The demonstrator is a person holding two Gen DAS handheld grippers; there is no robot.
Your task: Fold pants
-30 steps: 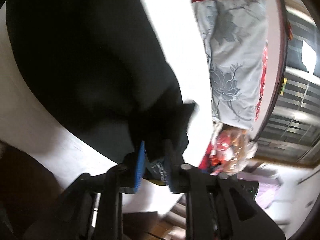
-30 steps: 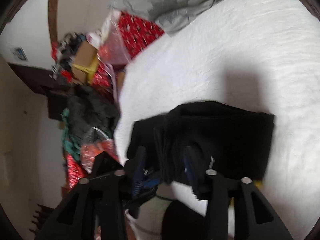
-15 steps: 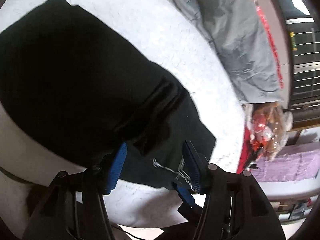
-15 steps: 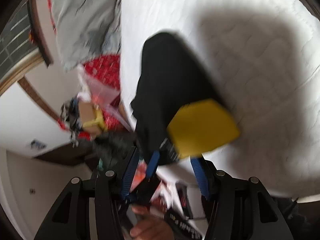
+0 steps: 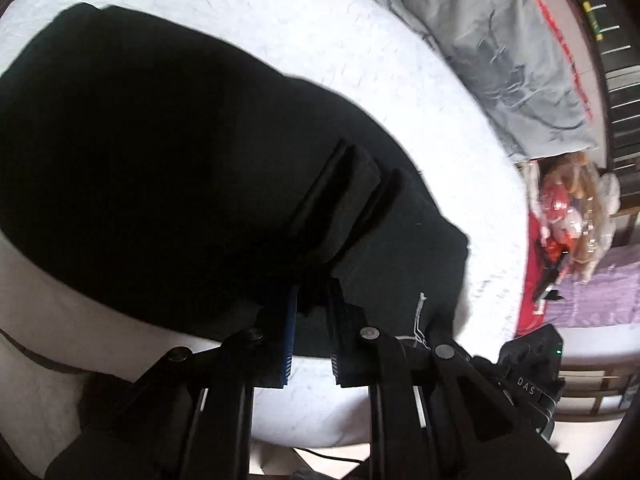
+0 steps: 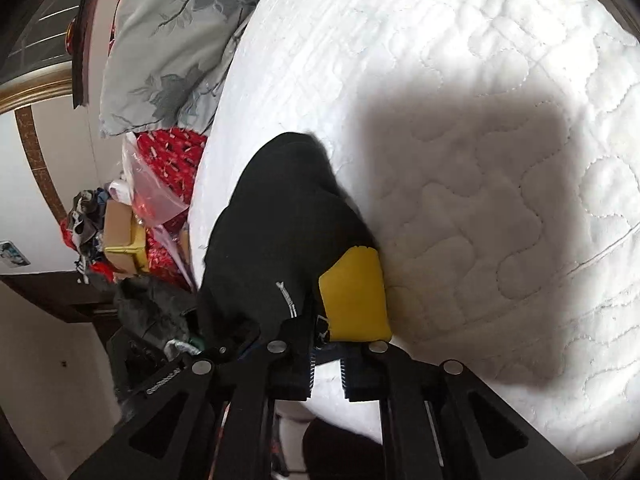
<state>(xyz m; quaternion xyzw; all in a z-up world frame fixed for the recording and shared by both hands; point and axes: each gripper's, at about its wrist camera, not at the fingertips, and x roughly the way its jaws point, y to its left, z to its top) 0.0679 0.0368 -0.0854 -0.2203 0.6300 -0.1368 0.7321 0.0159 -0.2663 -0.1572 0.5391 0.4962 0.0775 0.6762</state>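
the black pants [image 5: 168, 168] lie folded into a thick dark bundle on the white quilted mattress [image 6: 460, 92], close to its near edge, with bare quilting stretching away beyond them. the left gripper [image 5: 312, 300] points steeply down at the near hem of the bundle; its jaws have just been closing and now stand nearly together, the blue pads [image 5: 290, 328] pinching a bunched fold of the black cloth between them. a loose white thread [image 5: 418, 316] trails off the fabric just to the right of it. from the other side, the right gripper [image 6: 320, 330] is low at the mattress edge — its jaws too have just been closing, and they sit narrowly apart on the corner of the pants where a yellow patch [image 6: 354, 296] shows beside a small white logo [image 6: 286, 298]; the cloth runs in between the pads there, so it looks clamped on that corner. a broad shadow falls across the quilting to the right of the pants. at the far end of the bed lies a grey floral pillow [image 6: 168, 36], and beyond the bedside there is a heap of red wrapped packages [image 6: 168, 160], a cardboard box [image 6: 118, 228] and dark clothes [image 6: 152, 308] on the floor.
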